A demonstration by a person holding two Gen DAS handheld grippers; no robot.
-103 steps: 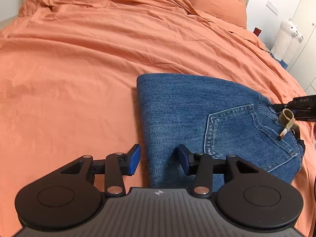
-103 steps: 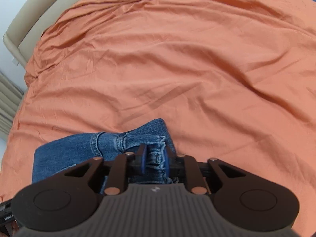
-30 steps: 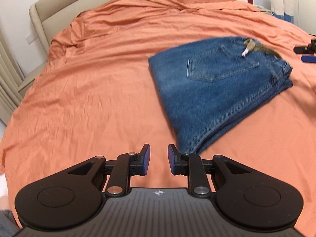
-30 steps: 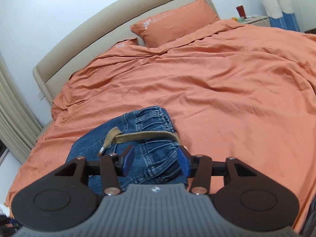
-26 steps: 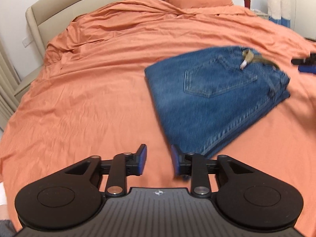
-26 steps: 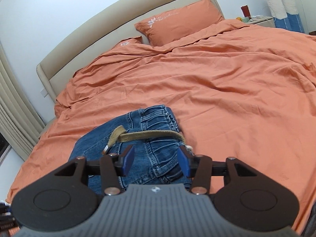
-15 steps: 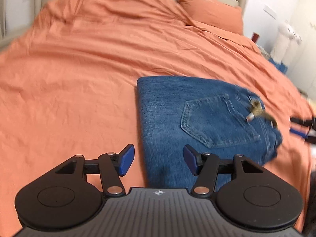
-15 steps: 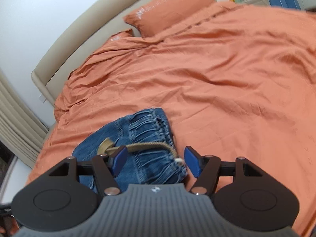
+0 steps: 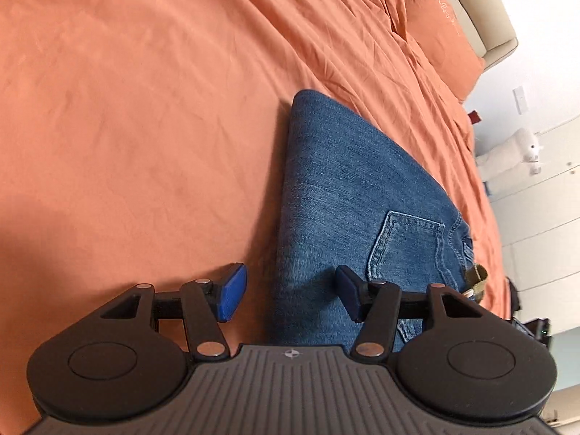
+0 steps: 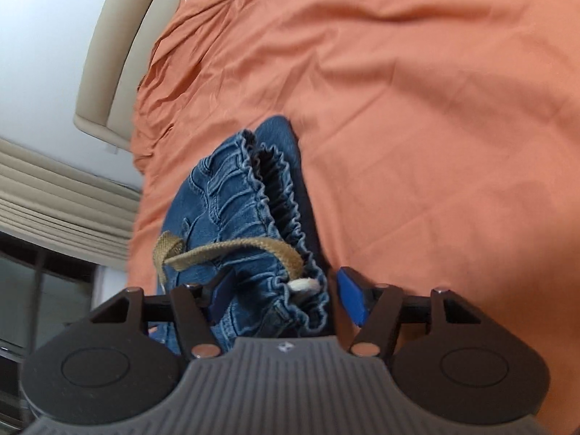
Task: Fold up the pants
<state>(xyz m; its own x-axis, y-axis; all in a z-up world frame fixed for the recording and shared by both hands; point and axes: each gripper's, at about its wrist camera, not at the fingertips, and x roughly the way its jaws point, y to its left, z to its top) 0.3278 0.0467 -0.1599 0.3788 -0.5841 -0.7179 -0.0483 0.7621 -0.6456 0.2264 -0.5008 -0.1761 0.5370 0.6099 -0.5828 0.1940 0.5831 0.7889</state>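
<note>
The folded blue jeans (image 9: 344, 188) lie on the orange bed cover (image 9: 145, 108), back pocket (image 9: 409, 250) facing up. My left gripper (image 9: 288, 282) is open low over the jeans' near left edge, one pad over the cover and the other over denim. In the right wrist view the gathered waistband end of the jeans (image 10: 232, 195) sits between the jaws of my right gripper (image 10: 286, 282), which are closing. The right pad still stands clear of the cloth. A khaki drawstring (image 10: 232, 248) loops across the waistband.
Wrinkled orange cover (image 10: 435, 108) stretches all around the jeans. An orange pillow (image 9: 438, 21) and the beige headboard (image 10: 116, 43) lie at the far end. A beige curtain (image 10: 54, 199) hangs beside the bed, and a white plush toy (image 9: 514, 156) stands by the wall.
Both grippers have dropped close to the jeans and rolled. Their jaws have widened; the left now straddles the jeans' side edge and the right has the waistband between its jaws.
</note>
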